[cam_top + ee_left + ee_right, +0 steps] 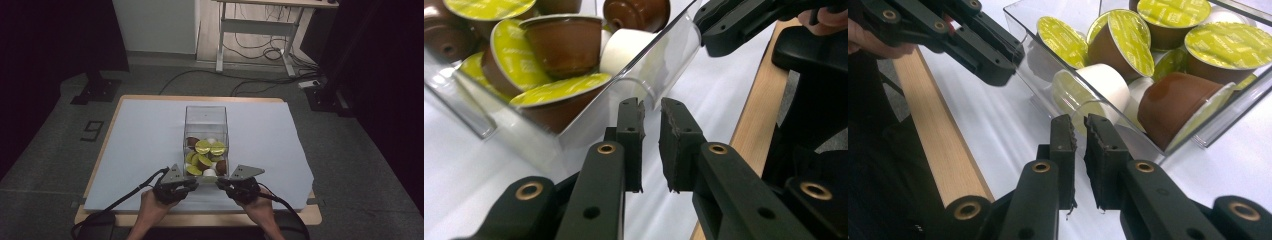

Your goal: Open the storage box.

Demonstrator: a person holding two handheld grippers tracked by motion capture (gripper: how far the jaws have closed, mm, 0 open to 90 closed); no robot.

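Note:
A clear plastic box (206, 119) stands on the white sheet, its near half full of coffee capsules (205, 150): brown cups with yellow-green lids and a few white ones. My left gripper (194, 183) sits just off the box's near left corner, my right gripper (220, 183) off its near right corner, tips facing each other. In the left gripper view the jaws (651, 116) are shut with nothing between them, short of the box wall (664, 60). The right gripper (1080, 131) is likewise shut and empty, close to a white capsule (1108, 82) behind the wall.
A white sheet (140, 150) covers the wooden table, whose front edge (933, 125) runs just behind both hands. Cables trail from the grippers off the front. A desk frame (260, 30) and floor cables lie beyond the table.

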